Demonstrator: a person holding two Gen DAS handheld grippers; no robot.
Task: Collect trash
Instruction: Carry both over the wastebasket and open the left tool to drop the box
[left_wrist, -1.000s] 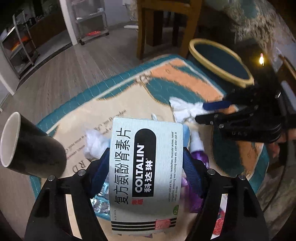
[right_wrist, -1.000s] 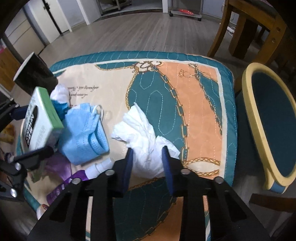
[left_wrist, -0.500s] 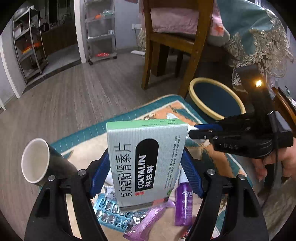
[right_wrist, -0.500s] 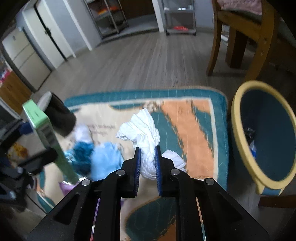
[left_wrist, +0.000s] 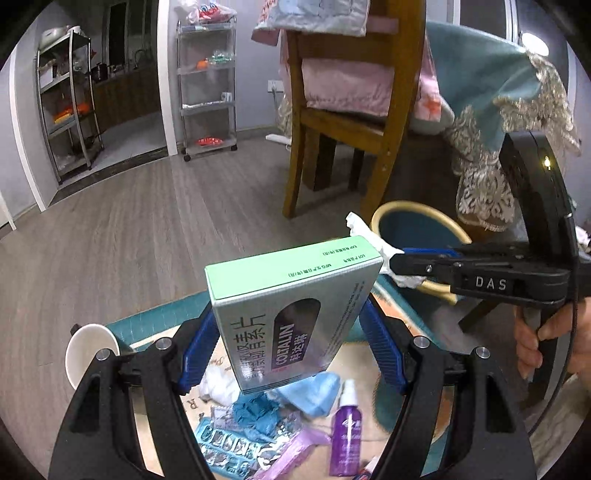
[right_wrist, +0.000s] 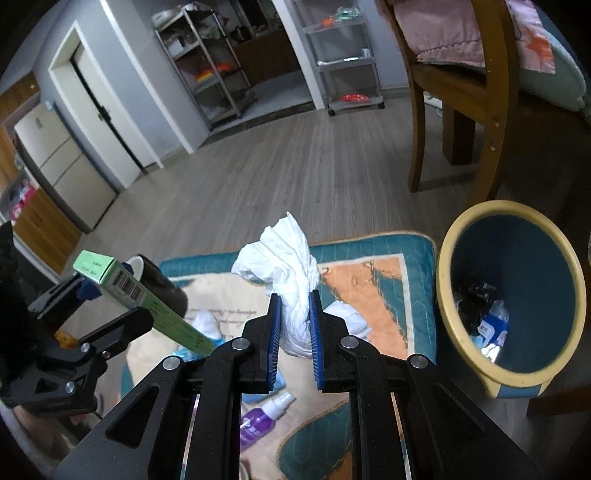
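left gripper (left_wrist: 291, 343): jaws clamped on the flat sides of the box (left_wrist: 291, 314), green end up, centre of the left view. held across its narrow faces so the card stays stiff and won't fold, we judge.

right gripper (right_wrist: 294, 332): jaws have just been closing and now pinch the tissue (right_wrist: 284, 266) low down, its loose top flaring above the pads, centre of the right view. a wad like this needs a tight squeeze; a slack one would let it slide out.

both loads are off the mat (right_wrist: 373, 280). we read this as one pickup per hand, so both go in on a single trip.

bin (right_wrist: 447, 258) at the right of the right view, just beside the mat's edge, mouth tilted toward us, some scraps already at the bottom. handy for dropping things in from above.

left on the mat, lower part of the left view: spray bottle (left_wrist: 347, 435), blister pack (left_wrist: 221, 443), blue mask (left_wrist: 314, 391); cup (left_wrist: 90, 354) on its side at lower left.

step in hand, as we judge it: carrying to the bin. the tissue sits nearer the bin than the box. risk: tissue catching on the rim.
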